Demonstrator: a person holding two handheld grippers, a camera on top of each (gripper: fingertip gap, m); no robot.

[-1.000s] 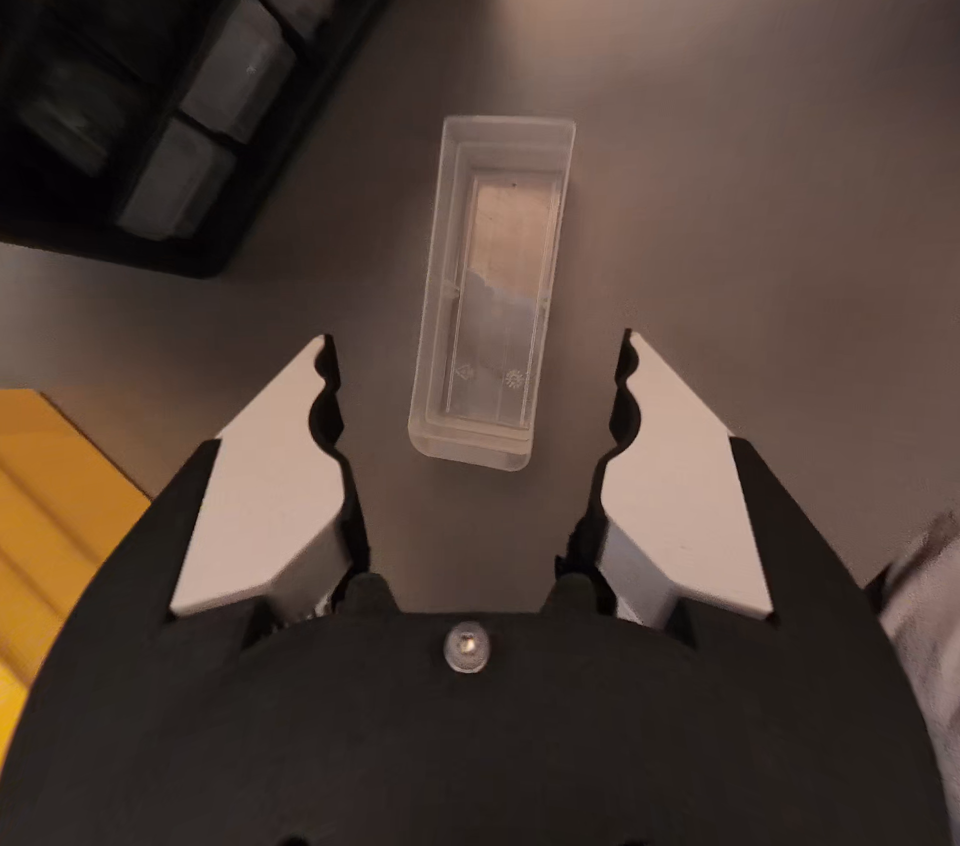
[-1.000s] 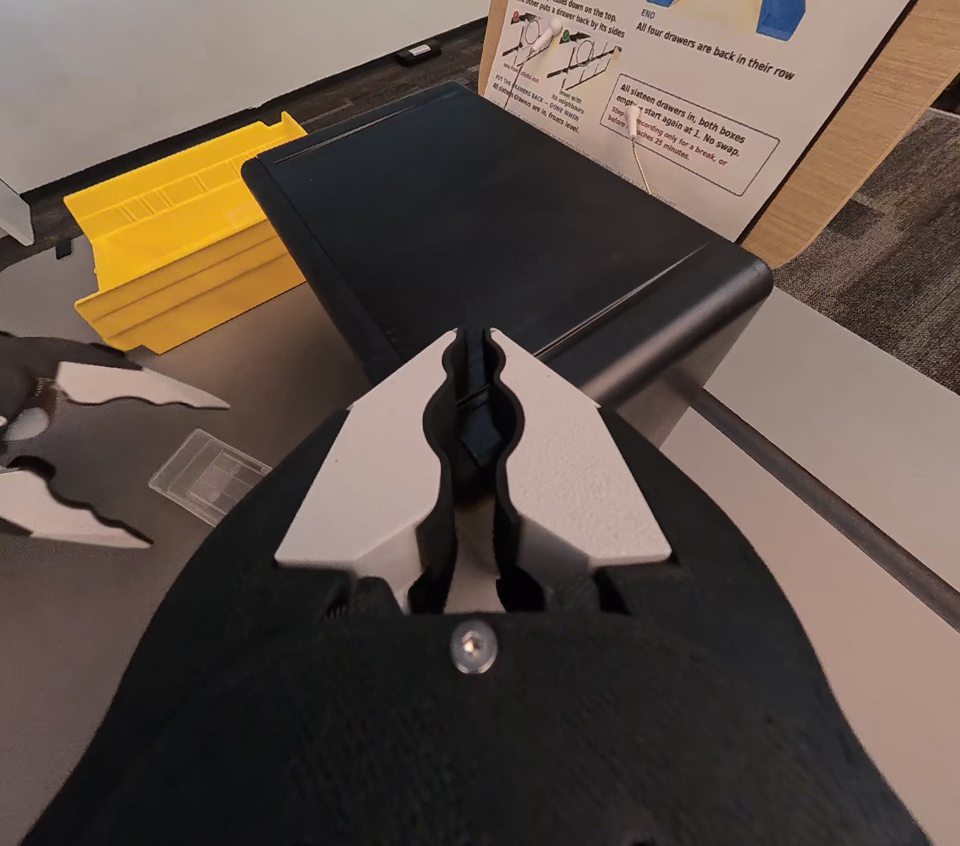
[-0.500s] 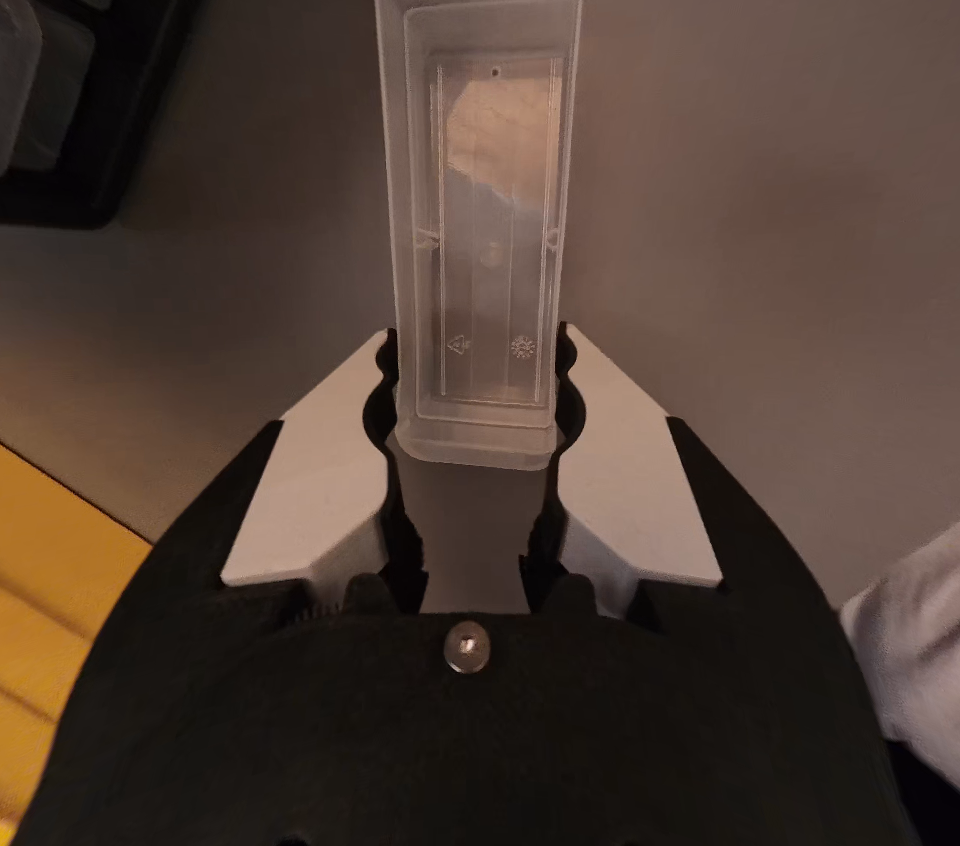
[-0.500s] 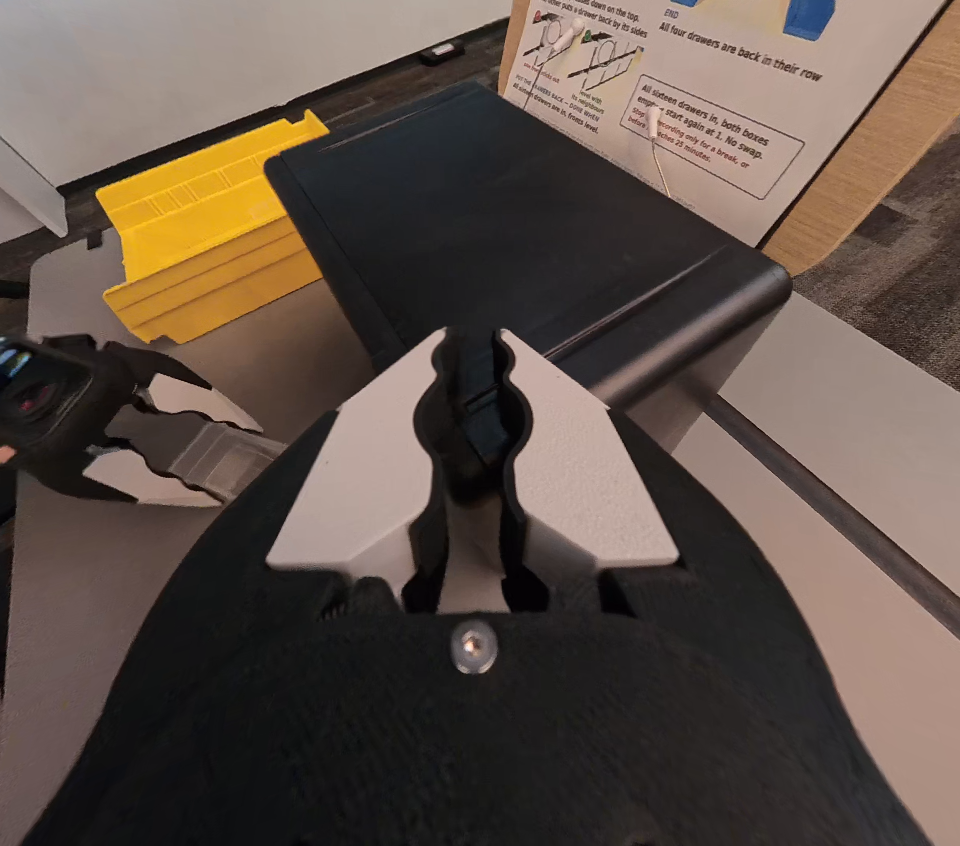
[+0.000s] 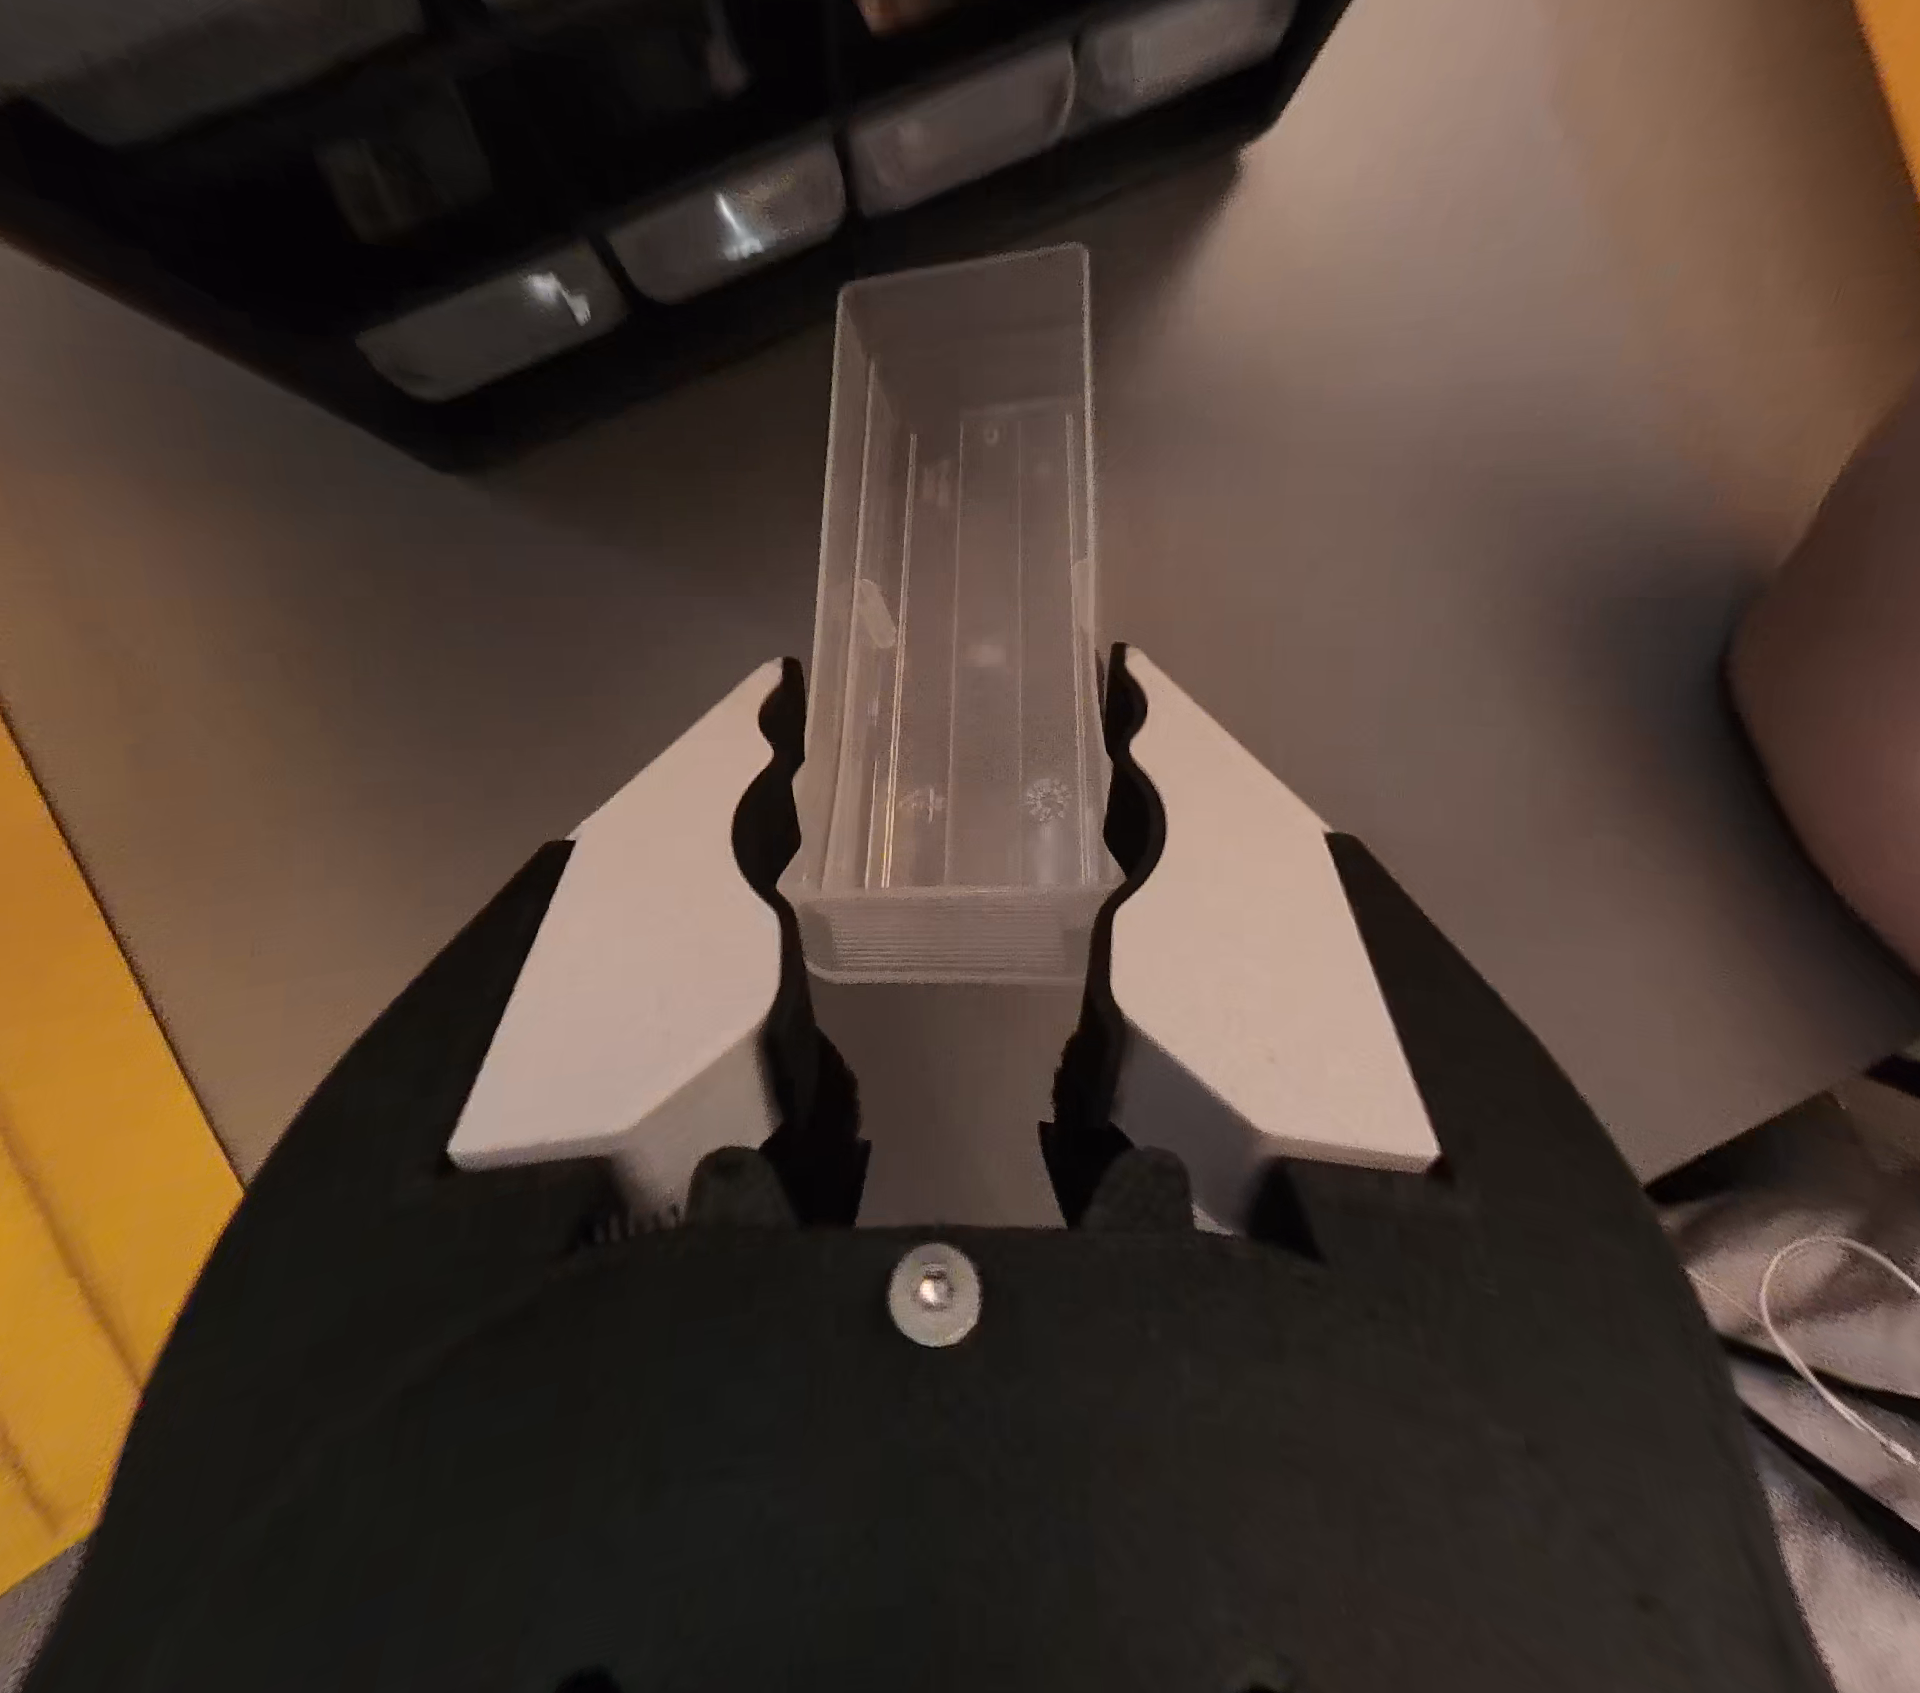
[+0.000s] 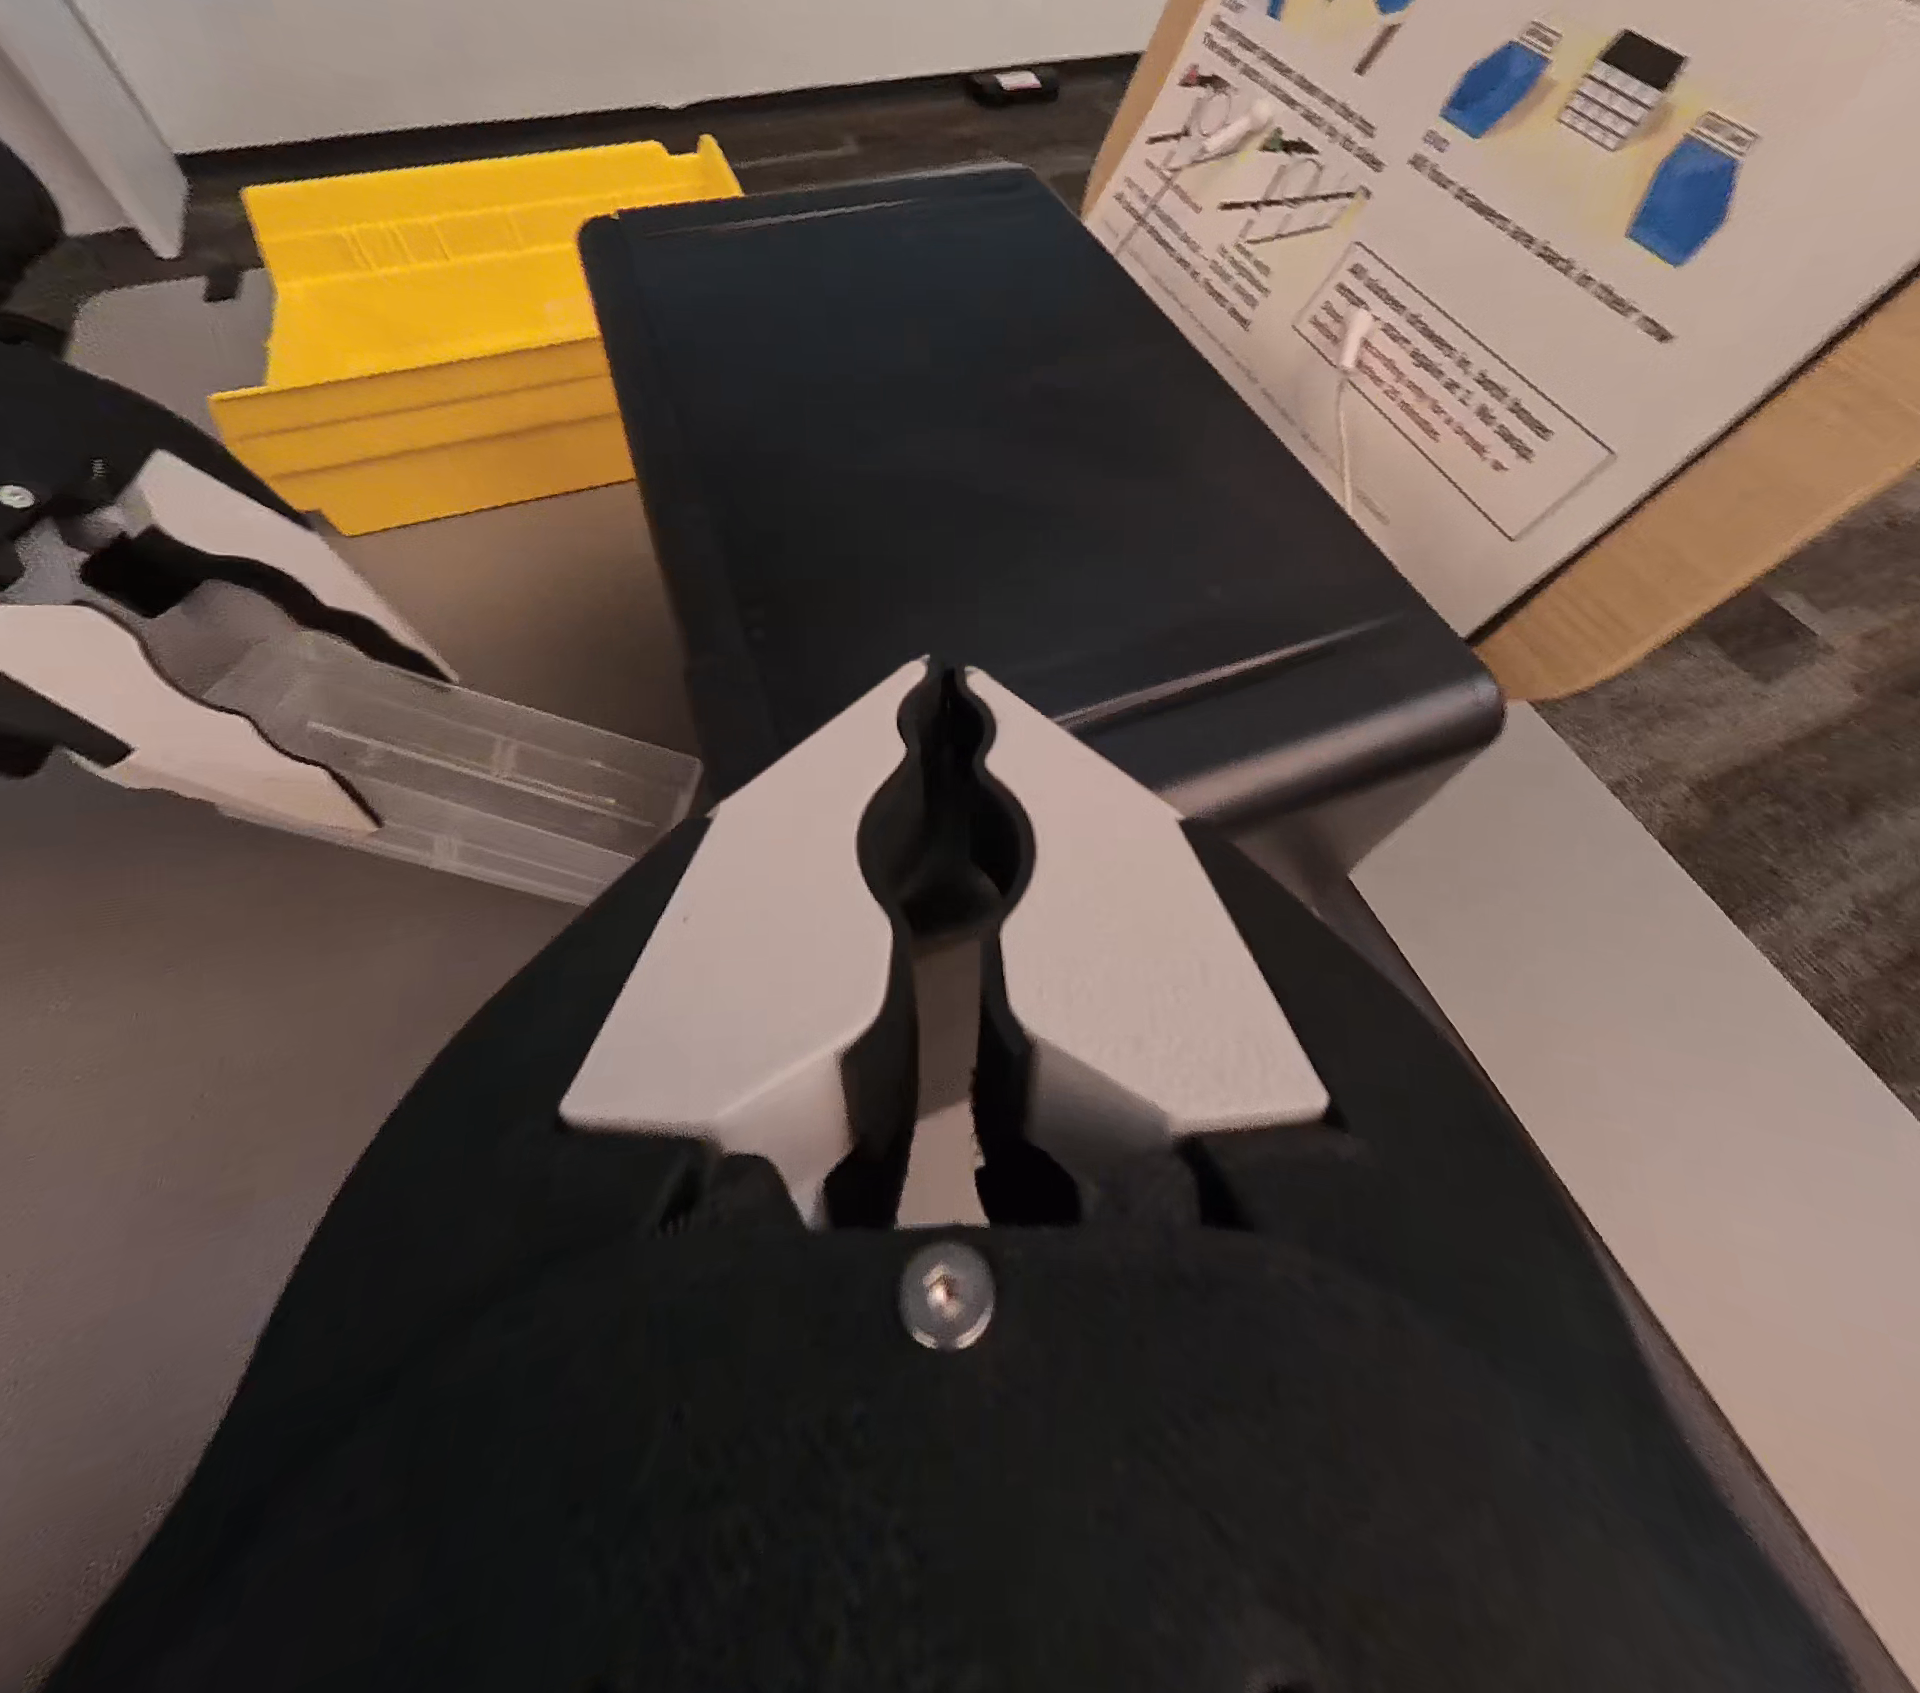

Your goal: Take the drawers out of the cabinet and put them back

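Observation:
My left gripper [image 5: 951, 687] is shut on the near end of a clear plastic drawer [image 5: 961, 604] and holds it above the grey table, its far end pointing at the black cabinet [image 5: 312, 355]. The cabinet front shows several translucent drawers [image 5: 727, 241] and some dark slots. In the right wrist view the left gripper [image 6: 405, 739] and the drawer [image 6: 499, 791] show at the left, close to the cabinet's front. My right gripper [image 6: 943, 672] is shut and empty, its tips resting at the near edge of the cabinet's top [image 6: 987, 448].
A yellow bin [image 6: 447, 334] stands left of and behind the cabinet; its edge shows in the left wrist view [image 5: 73, 1124]. A poster board [image 6: 1507, 189] leans behind the cabinet. The grey table [image 6: 260, 1072] spreads out in front. A sleeve [image 5: 1829, 708] shows at the right. Spacing between my two grippers at the tips: around 25 centimetres.
My left gripper closed on the drawer lying on the table, lifted it and swung it toward the cabinet front. My right gripper stayed shut at the cabinet top.

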